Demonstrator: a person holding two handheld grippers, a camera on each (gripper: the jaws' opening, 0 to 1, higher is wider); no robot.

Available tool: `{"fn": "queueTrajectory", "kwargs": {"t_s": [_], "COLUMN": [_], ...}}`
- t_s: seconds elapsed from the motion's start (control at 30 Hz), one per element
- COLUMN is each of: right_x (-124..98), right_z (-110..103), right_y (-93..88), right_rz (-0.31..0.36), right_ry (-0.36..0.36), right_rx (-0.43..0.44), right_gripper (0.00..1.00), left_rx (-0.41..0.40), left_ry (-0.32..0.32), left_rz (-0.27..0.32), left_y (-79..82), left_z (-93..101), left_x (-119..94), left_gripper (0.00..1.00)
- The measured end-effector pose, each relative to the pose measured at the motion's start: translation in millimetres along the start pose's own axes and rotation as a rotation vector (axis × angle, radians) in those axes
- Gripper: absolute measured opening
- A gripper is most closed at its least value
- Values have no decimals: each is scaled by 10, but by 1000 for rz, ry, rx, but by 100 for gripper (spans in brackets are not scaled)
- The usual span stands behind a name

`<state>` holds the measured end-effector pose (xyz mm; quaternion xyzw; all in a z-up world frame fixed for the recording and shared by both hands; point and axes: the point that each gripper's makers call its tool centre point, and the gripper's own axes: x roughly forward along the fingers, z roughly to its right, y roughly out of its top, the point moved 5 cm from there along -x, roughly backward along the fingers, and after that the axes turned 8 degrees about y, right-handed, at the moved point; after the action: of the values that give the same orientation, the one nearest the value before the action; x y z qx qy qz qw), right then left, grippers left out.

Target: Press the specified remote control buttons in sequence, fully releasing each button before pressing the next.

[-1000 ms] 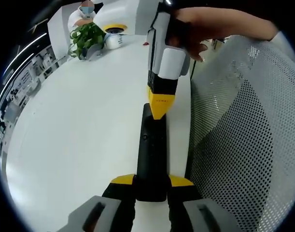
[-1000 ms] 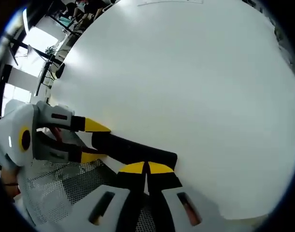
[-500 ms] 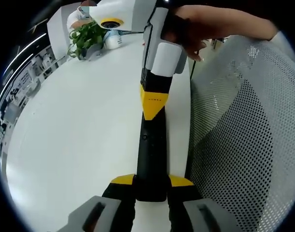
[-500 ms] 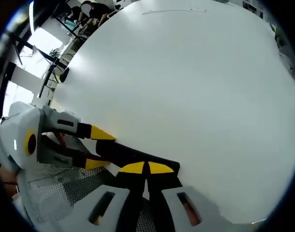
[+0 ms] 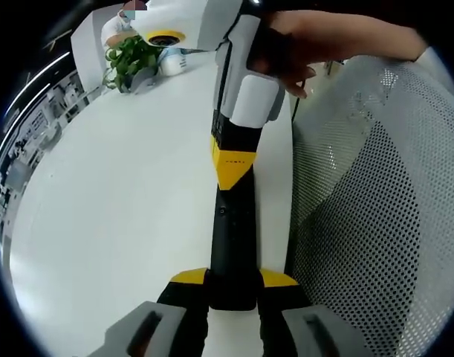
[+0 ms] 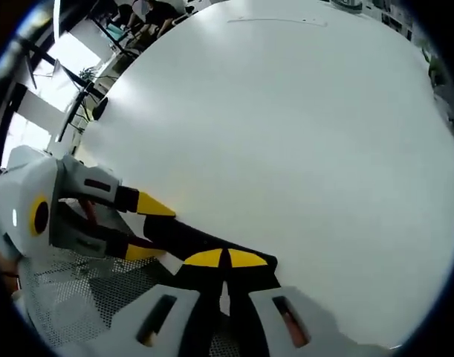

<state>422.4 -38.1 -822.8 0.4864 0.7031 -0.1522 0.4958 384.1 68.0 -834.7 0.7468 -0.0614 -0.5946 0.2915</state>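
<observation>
Slid further along the remote (image 5: 231,245), right gripper (image 5: 231,172) stays closed; left gripper (image 5: 232,279) clamps it.

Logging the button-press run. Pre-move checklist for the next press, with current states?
1. Remote held: ok, left gripper fingers clamp its near end.
2. Remote supported: ok, it lies along the white table edge beside the mesh chair.
3. Right gripper shut for pressing: ok, its yellow tips meet in a point.
4. Tip over the remote: ok, it sits above the far half.
5. Previous button fully released: cannot tell, contact is not resolvable.
6. Target button identified: cannot tell, button labels are unreadable.
</observation>
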Motion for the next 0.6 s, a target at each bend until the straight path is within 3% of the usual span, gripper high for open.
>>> {"fn": "queueTrajectory", "kwargs": {"t_s": [0.6], "right_x": [32], "right_z": [-2], "right_y": [-2], "right_rz": [6], "right_ry": [-17], "right_rx": [-41], "right_gripper": [0], "left_rx": [4], "left_ry": [-1], "left_rz": [-2], "left_y": [0], "left_z": [1], "left_x": [-2], "left_gripper": [24]}}
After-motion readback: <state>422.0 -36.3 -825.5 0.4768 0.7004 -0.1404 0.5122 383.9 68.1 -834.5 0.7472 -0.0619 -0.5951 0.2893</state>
